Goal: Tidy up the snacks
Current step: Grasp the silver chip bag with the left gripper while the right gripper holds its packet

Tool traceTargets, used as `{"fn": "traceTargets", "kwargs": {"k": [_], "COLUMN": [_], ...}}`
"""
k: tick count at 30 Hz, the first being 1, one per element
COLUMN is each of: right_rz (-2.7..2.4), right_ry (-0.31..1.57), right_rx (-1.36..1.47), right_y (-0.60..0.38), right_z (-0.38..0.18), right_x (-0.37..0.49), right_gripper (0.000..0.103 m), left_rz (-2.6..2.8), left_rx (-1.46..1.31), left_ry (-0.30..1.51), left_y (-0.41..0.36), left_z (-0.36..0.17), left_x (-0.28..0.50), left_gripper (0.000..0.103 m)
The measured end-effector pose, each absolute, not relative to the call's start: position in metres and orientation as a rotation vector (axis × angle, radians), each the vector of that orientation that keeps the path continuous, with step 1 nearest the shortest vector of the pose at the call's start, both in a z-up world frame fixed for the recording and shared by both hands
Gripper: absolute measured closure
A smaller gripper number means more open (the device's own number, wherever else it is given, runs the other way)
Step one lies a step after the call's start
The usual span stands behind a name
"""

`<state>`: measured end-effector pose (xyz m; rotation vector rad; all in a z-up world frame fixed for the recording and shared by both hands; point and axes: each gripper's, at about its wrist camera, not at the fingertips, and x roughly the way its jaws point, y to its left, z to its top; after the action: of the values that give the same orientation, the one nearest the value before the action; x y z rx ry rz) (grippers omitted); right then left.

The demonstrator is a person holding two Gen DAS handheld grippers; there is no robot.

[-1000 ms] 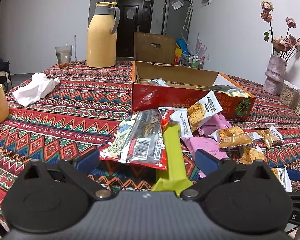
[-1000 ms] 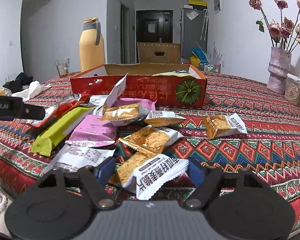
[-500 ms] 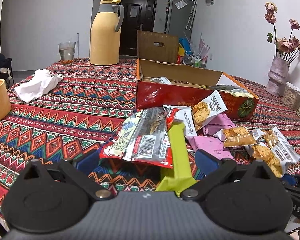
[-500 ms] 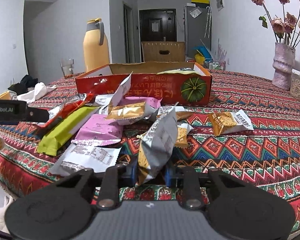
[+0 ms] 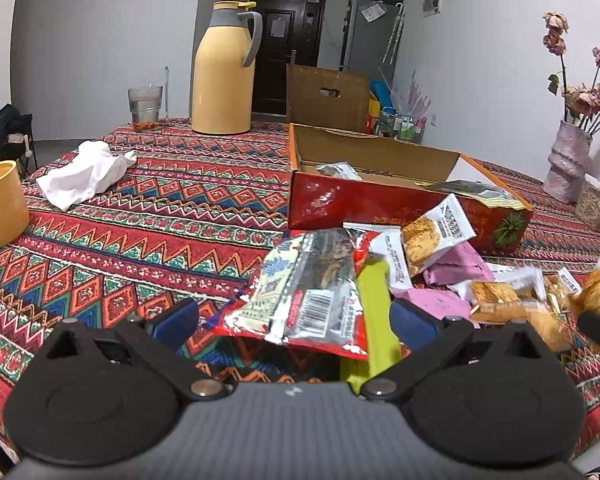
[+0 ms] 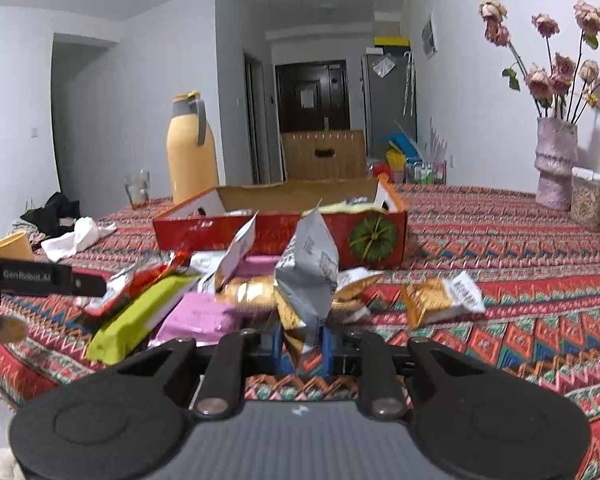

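The right gripper (image 6: pixel 303 350) is clamped on a silver packet (image 6: pixel 308 280), pinching its bottom edge so the packet stands upright just above the pile, dead centre in the right wrist view. Straight past it at 12 o'clock sits the red box (image 6: pixel 376 236), open top, with a couple of silvery wrappers (image 5: pixel 336 170) lying inside near its walls; hard to tell what else is in there.

The rest of the snacks are heaped on the tablecloth (image 5: pixel 140 240) in front of the box: a green bar (image 6: pixel 140 316) at 9 o'clock of the held packet, a pink pack (image 6: pixel 198 316) next to that, and a gold cracker pack (image 6: pixel 440 300) off at 3 o'clock, a bit apart.

The left gripper (image 5: pixel 294 318) has its fingers spread wide, nothing pressed between them; a red-edged bag (image 5: pixel 312 292) and the green bar lie on the cloth in that gap.

Further back: a yellow jug (image 5: pixel 222 72) at 11 o'clock, a glass (image 5: pixel 145 106) beside it, a crumpled tissue (image 5: pixel 80 174), a yellow cup (image 5: pixel 0 204) at 9 o'clock, and a vase (image 6: pixel 556 160) of dried flowers at 2 o'clock.
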<state>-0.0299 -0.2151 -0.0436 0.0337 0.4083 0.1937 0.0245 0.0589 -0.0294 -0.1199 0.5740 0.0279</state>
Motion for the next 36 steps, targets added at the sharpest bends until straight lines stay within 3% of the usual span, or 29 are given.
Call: {"fn": "traceTargets", "kwargs": {"k": [24, 29, 31, 36], "right_rz": [0.078, 0.084, 0.09, 0.092], "right_ry": [0.418, 0.431, 0.435, 0.44], "right_rx": [0.049, 0.052, 0.053, 0.055], "right_y": [-0.241, -0.238, -0.237, -0.237], "right_z": [-0.053, -0.055, -0.056, -0.058], "right_x": [0.019, 0.024, 0.026, 0.027], "right_gripper": [0.085, 0.085, 0.085, 0.085], "left_rz": [0.039, 0.004, -0.013, -0.03], "left_rx": [-0.082, -0.127, -0.158, -0.142], "left_ry": [0.693, 0.711, 0.72, 0.699], "left_y": [0.058, 0.064, 0.068, 0.066], "left_z": [-0.045, -0.048, -0.049, -0.048], "left_x": [0.104, 0.108, 0.109, 0.105], "left_gripper": [0.0, 0.01, 0.023, 0.03]}}
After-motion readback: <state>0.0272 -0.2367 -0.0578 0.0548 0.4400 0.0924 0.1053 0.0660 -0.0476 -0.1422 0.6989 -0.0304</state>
